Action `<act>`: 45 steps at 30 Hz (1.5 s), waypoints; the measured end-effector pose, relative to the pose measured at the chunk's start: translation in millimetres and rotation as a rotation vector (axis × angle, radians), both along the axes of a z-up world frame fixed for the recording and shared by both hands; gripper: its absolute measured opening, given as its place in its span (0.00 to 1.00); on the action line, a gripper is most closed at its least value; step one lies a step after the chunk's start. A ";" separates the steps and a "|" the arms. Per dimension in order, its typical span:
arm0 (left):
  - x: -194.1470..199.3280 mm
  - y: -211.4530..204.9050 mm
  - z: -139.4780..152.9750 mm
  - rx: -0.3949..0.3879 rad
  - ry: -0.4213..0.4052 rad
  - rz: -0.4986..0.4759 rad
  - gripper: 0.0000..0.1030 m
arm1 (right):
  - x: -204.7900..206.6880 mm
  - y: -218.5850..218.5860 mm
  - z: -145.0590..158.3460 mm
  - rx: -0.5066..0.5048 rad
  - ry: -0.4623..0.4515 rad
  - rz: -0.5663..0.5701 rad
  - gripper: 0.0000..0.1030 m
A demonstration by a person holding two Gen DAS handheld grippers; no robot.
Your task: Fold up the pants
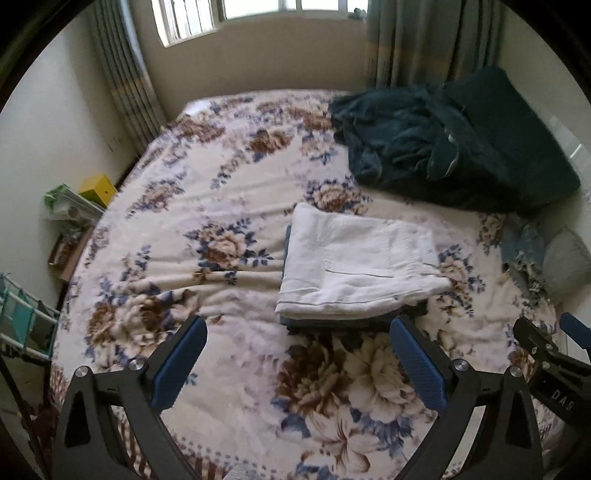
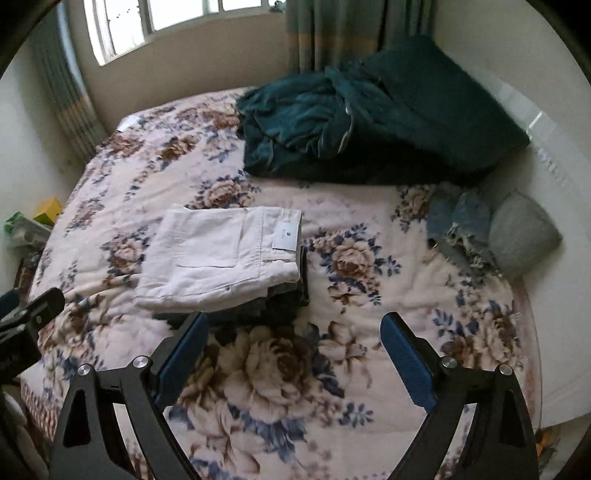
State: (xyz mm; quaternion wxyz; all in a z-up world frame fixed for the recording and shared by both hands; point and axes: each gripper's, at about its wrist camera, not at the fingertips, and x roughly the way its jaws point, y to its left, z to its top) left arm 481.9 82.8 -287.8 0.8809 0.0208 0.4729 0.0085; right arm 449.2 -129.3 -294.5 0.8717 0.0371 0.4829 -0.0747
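The white pants [image 1: 360, 264] lie folded into a flat rectangle on the floral bedspread [image 1: 229, 199], stacked on top of darker folded garments [image 2: 273, 301] whose edges stick out beneath them on the near side and at the waistband end. In the right wrist view a back pocket faces up and a pale rectangular label [image 2: 287, 239] sits at the waistband. The left gripper [image 1: 297, 341] hovers over the bedspread on the near side of the white pants, its blue-padded fingers [image 1: 181, 363] spread wide apart with nothing between them; its right finger stands just short of the stack's near edge. The right gripper [image 2: 291, 334] likewise hangs above the bedspread on the near side of the white pants, its jaws wide apart and empty, and its left finger [image 2: 183, 354] overlaps the near edge of the dark layers in the picture, though whether it touches them cannot be told. Beyond the white pants, toward the window [image 1: 258, 14], a dark teal blanket [image 1: 454, 140] lies crumpled in a heap. To the right of the white pants, well apart from them, frayed blue denim [image 2: 460, 225] lies bunched against a grey cushion [image 2: 522, 232].
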 end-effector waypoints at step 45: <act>-256.2 7.5 219.7 -0.015 -0.306 0.031 1.00 | -300.0 26.3 305.1 -0.069 -0.309 0.087 0.97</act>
